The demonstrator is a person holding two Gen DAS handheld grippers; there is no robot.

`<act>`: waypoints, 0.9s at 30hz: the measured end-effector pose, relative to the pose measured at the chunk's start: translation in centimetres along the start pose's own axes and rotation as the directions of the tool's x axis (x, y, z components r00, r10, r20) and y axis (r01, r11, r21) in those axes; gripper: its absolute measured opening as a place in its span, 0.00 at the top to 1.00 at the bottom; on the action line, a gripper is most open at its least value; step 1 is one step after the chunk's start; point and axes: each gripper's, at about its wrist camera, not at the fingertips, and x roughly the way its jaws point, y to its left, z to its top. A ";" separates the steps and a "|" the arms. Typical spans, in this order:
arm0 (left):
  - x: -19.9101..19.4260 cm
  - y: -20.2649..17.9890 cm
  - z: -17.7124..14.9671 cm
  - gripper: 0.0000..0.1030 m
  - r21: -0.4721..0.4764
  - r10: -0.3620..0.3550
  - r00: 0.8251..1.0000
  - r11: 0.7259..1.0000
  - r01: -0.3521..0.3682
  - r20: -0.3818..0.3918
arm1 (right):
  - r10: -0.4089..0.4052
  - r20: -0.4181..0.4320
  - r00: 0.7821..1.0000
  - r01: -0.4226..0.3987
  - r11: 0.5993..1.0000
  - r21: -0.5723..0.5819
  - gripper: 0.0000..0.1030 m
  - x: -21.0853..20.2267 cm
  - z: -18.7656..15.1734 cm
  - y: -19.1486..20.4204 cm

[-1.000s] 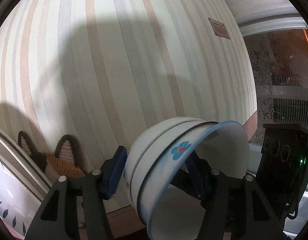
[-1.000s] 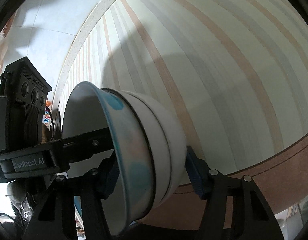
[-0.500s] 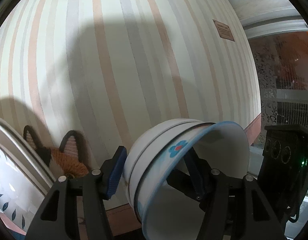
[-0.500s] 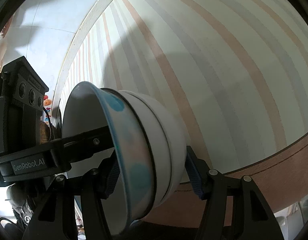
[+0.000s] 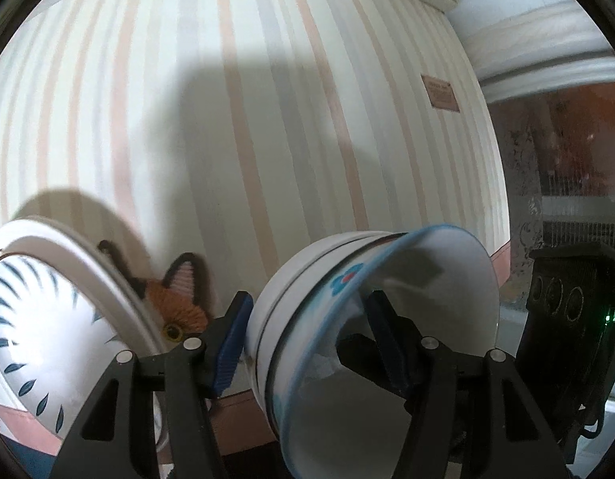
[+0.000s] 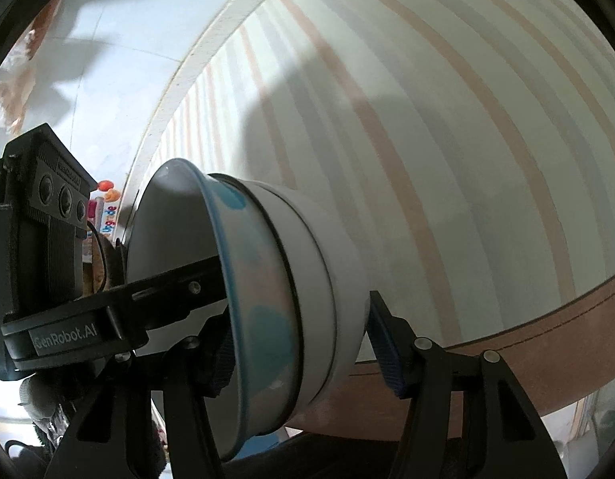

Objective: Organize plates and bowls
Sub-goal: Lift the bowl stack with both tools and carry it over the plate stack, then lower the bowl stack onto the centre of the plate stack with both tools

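Note:
A stack of nested bowls (image 5: 347, 319), white ones under a blue-rimmed bowl with a blue flower mark, is held between both grippers. My left gripper (image 5: 307, 331) straddles the stack's rim, one finger outside, one inside, pressed against it. My right gripper (image 6: 299, 339) straddles the opposite side of the same stack (image 6: 275, 299); its outer pad (image 6: 383, 347) stands slightly off the bowl wall. A stack of white plates (image 5: 48, 319) with blue leaf marks lies at the left in the left wrist view.
The striped tablecloth (image 5: 267, 119) fills both views, with a brown border (image 6: 507, 343). A knitted fox coaster (image 5: 179, 303) lies next to the plates. Each view shows the other gripper's black body (image 5: 567, 319) beside the bowls.
The left view has swung so the plate stack and fox coaster come further into view at the left. The bowl stack stays held between both grippers.

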 end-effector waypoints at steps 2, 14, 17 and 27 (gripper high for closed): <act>-0.9 0.6 -0.1 0.44 -0.014 -0.003 1.000 1.000 0.003 0.019 | 0.000 -0.008 1.000 0.000 1.000 -0.021 0.42 0.2 0.3 1.0; -7.0 7.4 -2.0 0.44 -0.179 0.023 0.990 0.984 0.002 0.139 | 0.014 -0.115 0.993 -0.039 0.976 -0.216 0.42 4.3 0.7 8.7; -8.0 9.6 -2.9 0.44 -0.237 0.035 0.986 0.972 0.005 0.165 | 0.013 -0.155 0.988 -0.054 0.963 -0.264 0.42 6.0 0.5 10.7; -9.3 15.5 -6.1 0.44 -0.400 0.075 0.975 0.917 0.014 0.207 | -0.005 -0.289 0.957 -0.109 0.920 -0.377 0.42 10.3 -1.8 16.2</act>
